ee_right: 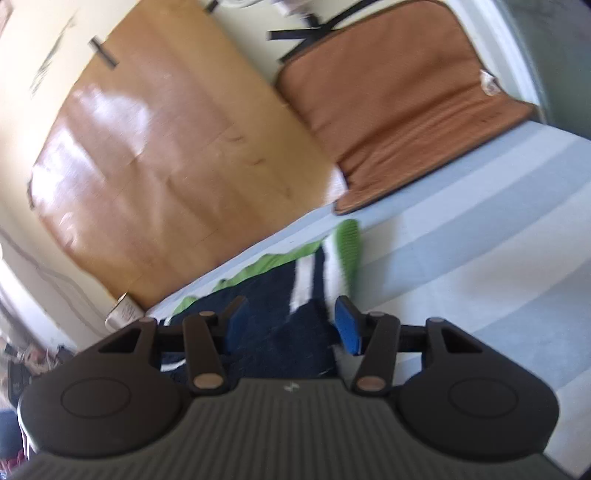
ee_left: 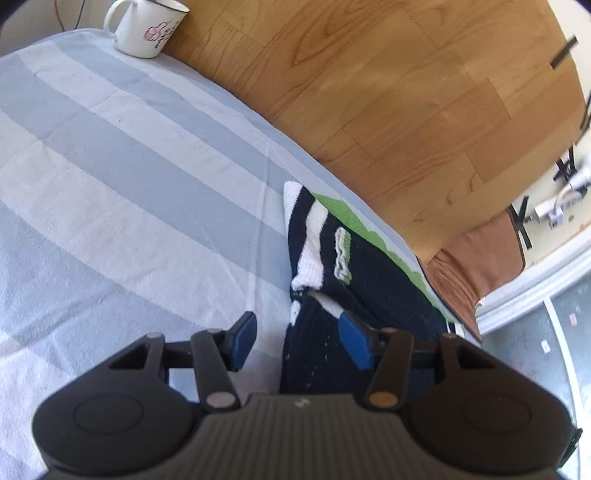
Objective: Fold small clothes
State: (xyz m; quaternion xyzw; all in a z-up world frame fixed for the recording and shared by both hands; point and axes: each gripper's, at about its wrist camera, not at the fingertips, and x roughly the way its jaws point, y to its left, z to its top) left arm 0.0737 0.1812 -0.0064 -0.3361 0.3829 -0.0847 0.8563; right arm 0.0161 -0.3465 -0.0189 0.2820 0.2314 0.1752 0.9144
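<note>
A small knitted garment, dark navy with white stripes and a green hem, lies on the blue-and-white striped cloth near the table's far edge. My left gripper is open just above its left edge; the right pad is over the navy fabric, the left pad over the cloth. The right wrist view is blurred. There the garment lies between the open jaws of my right gripper, at its right side. Neither gripper holds anything.
A white enamel mug stands at the far left corner of the cloth. A brown cushion lies at the cloth's far right end. Beyond the table edge is a wooden floor board.
</note>
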